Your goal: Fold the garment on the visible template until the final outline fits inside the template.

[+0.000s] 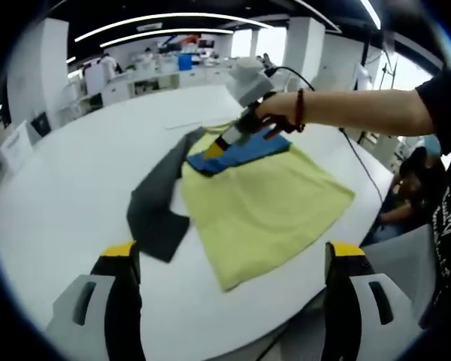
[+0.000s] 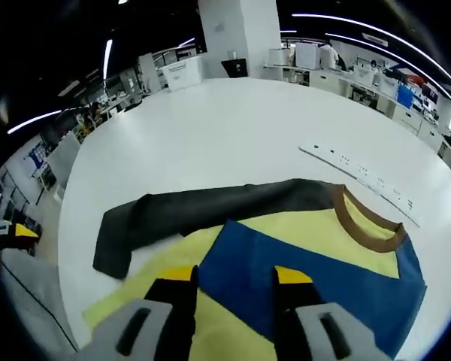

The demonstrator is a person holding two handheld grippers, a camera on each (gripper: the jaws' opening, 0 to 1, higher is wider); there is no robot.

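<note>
The yellow T-shirt with a dark grey sleeve, a blue sleeve and a brown collar [image 1: 267, 199] lies flat on the round white table [image 1: 68, 188].

In the left gripper view, the left gripper [image 1: 233, 256] hangs above the near table edge, its 2 yellow-tipped jaws wide apart and holding nothing. The right gripper [image 1: 216, 150] reaches in from the right in a person's hand [image 1: 278, 114], its tip down on the blue sleeve folded across the shirt's far end; whether it pinches the cloth cannot be told from here. The grey sleeve stretches off the yellow body towards the left.

The right gripper view adds the brown collar [image 2: 368, 226], a long white power strip [image 2: 361, 177] on the table beyond it, and the right gripper's jaws [image 2: 235, 277] parted over the blue sleeve [image 2: 316, 278], nothing between them.
</note>
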